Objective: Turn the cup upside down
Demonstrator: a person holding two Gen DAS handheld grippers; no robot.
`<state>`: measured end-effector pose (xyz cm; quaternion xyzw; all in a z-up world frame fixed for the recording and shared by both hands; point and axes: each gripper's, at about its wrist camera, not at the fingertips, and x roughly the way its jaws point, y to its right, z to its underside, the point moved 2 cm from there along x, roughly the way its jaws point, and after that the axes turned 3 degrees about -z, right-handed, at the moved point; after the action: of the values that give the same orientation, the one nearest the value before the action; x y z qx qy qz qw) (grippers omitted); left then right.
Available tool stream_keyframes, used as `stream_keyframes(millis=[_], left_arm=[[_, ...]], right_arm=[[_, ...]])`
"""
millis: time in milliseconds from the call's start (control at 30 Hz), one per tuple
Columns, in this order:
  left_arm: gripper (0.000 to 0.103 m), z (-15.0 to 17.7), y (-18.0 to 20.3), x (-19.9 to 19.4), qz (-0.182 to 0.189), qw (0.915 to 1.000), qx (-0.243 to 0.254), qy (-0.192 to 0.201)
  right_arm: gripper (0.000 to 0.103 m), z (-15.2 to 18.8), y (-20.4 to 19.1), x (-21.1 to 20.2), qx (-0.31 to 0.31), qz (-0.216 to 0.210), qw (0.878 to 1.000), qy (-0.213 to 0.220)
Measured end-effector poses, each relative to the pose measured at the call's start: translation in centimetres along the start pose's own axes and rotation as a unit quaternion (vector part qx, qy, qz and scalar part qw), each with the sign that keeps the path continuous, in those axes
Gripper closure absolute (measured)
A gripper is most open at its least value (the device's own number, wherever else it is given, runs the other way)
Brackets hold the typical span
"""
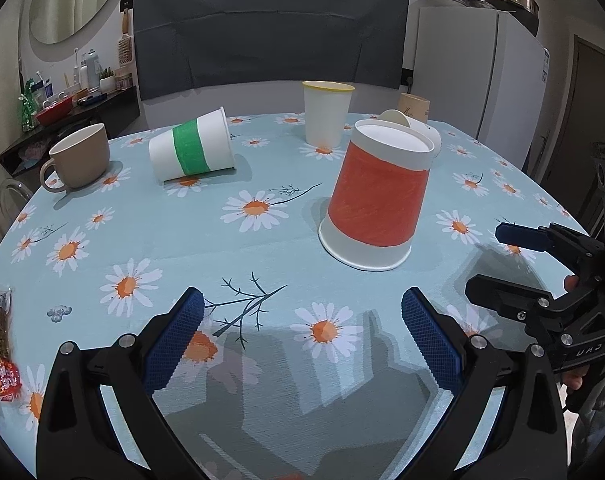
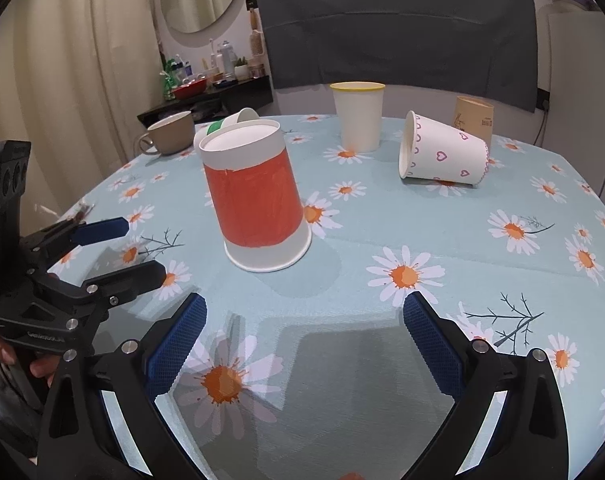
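A red-banded white paper cup (image 1: 376, 196) stands upside down on the daisy tablecloth, mouth on the cloth; it also shows in the right wrist view (image 2: 256, 196). My left gripper (image 1: 302, 336) is open and empty, a little in front of it. My right gripper (image 2: 304, 340) is open and empty, in front of the cup and slightly right. Each gripper shows at the side of the other's view: the right gripper (image 1: 498, 264) and the left gripper (image 2: 138, 248). Nothing touches the cup.
A green-banded cup (image 1: 192, 148) lies on its side. A beige mug (image 1: 78, 156) stands far left. A yellow-rimmed cup (image 2: 358, 116) stands upright, a heart-pattern cup (image 2: 442, 152) lies on its side, and a brown cup (image 2: 474, 118) stands behind. A snack packet (image 1: 4, 344) lies near the table's left edge.
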<state>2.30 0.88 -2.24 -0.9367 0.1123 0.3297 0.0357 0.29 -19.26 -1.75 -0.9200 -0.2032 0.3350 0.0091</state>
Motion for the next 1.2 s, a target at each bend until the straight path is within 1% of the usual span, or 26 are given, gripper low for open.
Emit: stream_keyframes(millis=[167,300,1200], left_arm=[[0.006,-0.01,-0.39,-0.11,-0.010,0.9999,-0.012,0.002],[0.006,0.06,-0.32,-0.24,-0.014,0.9998,-0.010,0.005],[0.006,-0.02,-0.37,-0.11,-0.008,0.9999,-0.012,0.002]], right_arm=[[0.008,0.05,0.12,-0.30,0.005,0.009,1.000,0.009],[0.008,0.12,0.13,-0.58,0.005,0.015,1.000,0.016],[0.008,0.26,0.34,-0.39,0.013,0.015,1.000,0.011]])
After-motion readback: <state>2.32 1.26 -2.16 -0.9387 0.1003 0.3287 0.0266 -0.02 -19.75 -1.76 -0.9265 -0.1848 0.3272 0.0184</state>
